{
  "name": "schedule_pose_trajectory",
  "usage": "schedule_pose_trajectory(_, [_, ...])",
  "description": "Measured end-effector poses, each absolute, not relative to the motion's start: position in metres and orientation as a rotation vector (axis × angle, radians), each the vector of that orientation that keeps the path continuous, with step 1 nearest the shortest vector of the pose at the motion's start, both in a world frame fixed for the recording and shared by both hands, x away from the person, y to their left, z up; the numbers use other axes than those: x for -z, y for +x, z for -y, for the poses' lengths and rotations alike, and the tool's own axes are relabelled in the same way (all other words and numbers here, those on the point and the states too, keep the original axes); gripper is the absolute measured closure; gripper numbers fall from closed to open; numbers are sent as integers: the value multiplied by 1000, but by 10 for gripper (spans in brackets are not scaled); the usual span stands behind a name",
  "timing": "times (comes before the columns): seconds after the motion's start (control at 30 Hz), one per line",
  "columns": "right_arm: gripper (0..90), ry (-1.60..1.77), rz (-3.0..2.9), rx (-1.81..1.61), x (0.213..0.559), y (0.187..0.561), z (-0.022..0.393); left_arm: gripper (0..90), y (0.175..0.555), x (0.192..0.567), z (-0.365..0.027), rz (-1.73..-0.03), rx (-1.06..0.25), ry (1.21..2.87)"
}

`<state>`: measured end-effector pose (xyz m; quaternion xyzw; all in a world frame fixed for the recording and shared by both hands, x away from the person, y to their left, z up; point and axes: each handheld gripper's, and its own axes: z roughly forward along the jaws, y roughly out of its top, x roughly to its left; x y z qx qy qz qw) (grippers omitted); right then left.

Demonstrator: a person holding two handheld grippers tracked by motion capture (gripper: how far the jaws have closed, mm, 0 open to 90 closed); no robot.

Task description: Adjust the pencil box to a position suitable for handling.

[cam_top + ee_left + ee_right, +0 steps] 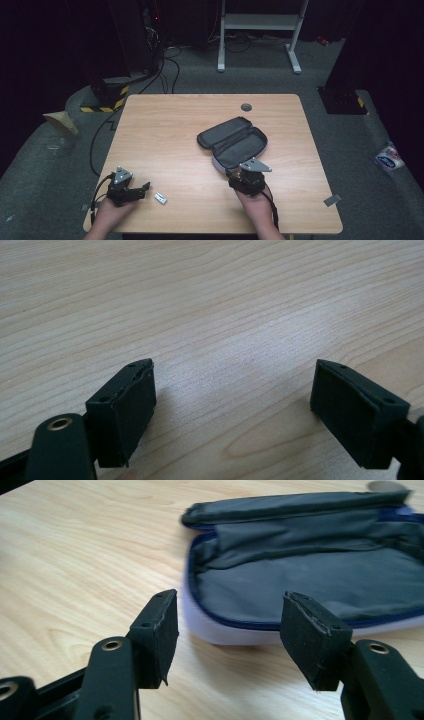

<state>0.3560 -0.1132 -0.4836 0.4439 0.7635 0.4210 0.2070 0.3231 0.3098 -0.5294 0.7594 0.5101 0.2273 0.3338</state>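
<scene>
- High view: an unzipped grey pouch [232, 141] lies mid-table [165, 125]; a small white object [160, 198] sits beside the left gripper [144, 188].
- Right gripper view: the right gripper [227, 630], fingers spread, empty, faces the pouch's near edge.
- Left gripper view: fingers [127, 405] released over bare wood.

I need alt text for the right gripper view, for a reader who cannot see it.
An open grey pencil case with blue zipper trim lies on a light wooden table, its lid folded back. The right gripper is open, with its two black fingers apart just in front of the case's near edge.
</scene>
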Motion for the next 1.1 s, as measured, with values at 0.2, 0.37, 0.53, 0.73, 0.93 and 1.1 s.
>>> schedule_pose_trajectory(0.2, [406, 1271, -2084, -1146, 483, 365, 132, 186, 323, 529, -310, -1332, -600, 1983])
schedule_pose_trajectory(0.37, [419, 1297, -2051, -1113, 480, 376, 148, 188, 323, 529, -310, -1333, -599, 1983])
schedule_pose_trajectory(0.53, [464, 1342, -2003, -1037, 471, 407, 171, 187, 323, 529, -310, -1333, -600, 1983])
schedule_pose_trajectory(0.73, [529, 1391, -1966, -1008, 465, 438, 185, 190, 322, 529, -310, -1334, -599, 1982])
schedule_pose_trajectory(0.93, [592, 1466, -1983, -924, 473, 480, 196, 191, 322, 529, -310, -1333, -599, 1981])
schedule_pose_trajectory(1.1, [669, 1476, -2002, -898, 478, 488, 197, 193, 322, 529, -310, -1332, -596, 1980])
